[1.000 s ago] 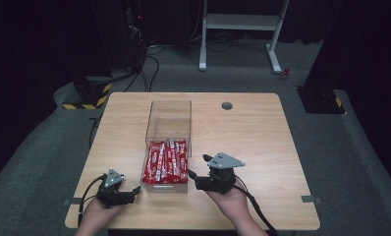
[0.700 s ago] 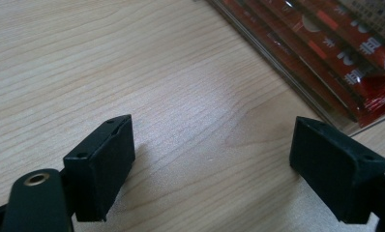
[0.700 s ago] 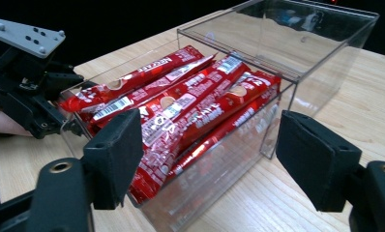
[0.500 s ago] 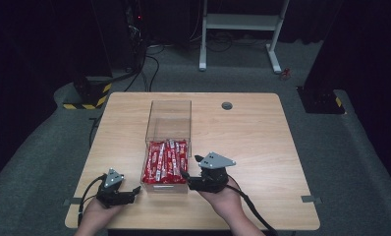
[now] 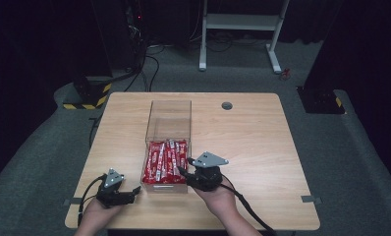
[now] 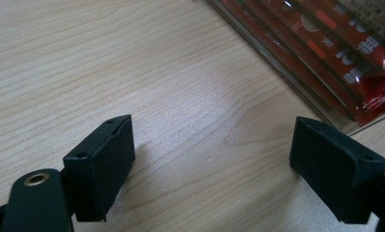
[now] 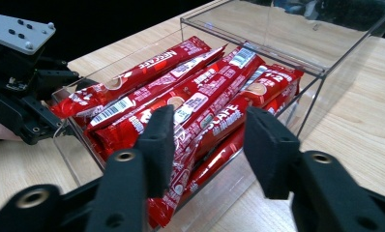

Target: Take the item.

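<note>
1. A heap of red coffee-stick sachets lies in the near half of a clear plastic box, lengthwise along it; the box's far half holds nothing.
2. The box stands on the wooden worktop, left of its middle, long side running away from the person.
3. In the right gripper view the sachets are piled on one another, printed sides up, and reach as high as the box's clear wall.
4. The right tongs are at the box's near right corner, pointing into it. In the right gripper view the right tongs stand partly open over the box's edge, with sachets showing in the gap; whether the pads press on one I cannot tell.
5. The left tongs rest low on the worktop just beside the box's near left corner, pointing toward it.
6. In the left gripper view the left tongs are spread wide with only bare wood between them, the box's lower edge and red sachets at upper right.
7. A small round grommet sits in the worktop near its far edge, right of the box.
8. Beyond the worktop are grey carpet, a white frame and a yellow-and-black striped base.
</note>
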Available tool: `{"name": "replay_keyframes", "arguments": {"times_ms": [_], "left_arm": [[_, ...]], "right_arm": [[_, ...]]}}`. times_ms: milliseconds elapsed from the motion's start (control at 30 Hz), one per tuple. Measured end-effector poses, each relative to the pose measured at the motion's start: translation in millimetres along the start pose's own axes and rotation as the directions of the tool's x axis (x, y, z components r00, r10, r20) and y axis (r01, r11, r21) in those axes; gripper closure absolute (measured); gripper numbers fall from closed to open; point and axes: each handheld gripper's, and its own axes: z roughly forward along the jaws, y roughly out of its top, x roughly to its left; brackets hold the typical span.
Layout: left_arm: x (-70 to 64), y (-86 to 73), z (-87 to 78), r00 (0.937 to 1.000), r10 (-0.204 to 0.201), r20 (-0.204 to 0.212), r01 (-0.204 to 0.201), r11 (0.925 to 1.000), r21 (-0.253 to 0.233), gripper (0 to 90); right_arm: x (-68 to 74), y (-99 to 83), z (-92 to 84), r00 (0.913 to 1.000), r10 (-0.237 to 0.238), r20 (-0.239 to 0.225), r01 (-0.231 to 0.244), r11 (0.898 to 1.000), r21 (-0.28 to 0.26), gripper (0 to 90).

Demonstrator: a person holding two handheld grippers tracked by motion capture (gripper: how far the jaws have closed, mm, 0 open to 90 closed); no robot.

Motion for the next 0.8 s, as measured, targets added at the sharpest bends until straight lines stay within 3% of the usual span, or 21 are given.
{"name": "replay_keyframes", "arguments": {"times_ms": [167, 800], "left_arm": [[0.0, 0.0, 0.0, 1.0, 0.0, 0.0, 0.0, 1.0, 0.0, 16.5], [0.0, 0.0, 0.0, 1.0, 0.0, 0.0, 0.0, 1.0, 0.0, 16.5]], "right_arm": [[2.0, -0.9, 2.8, 0.9999, -0.006, -0.013, 0.006, 1.0, 0.009, 64.6], [12.2, -4.7, 11.1, 0.9983, -0.024, 0.054, 0.022, 0.999, 0.042, 85.8]]}}
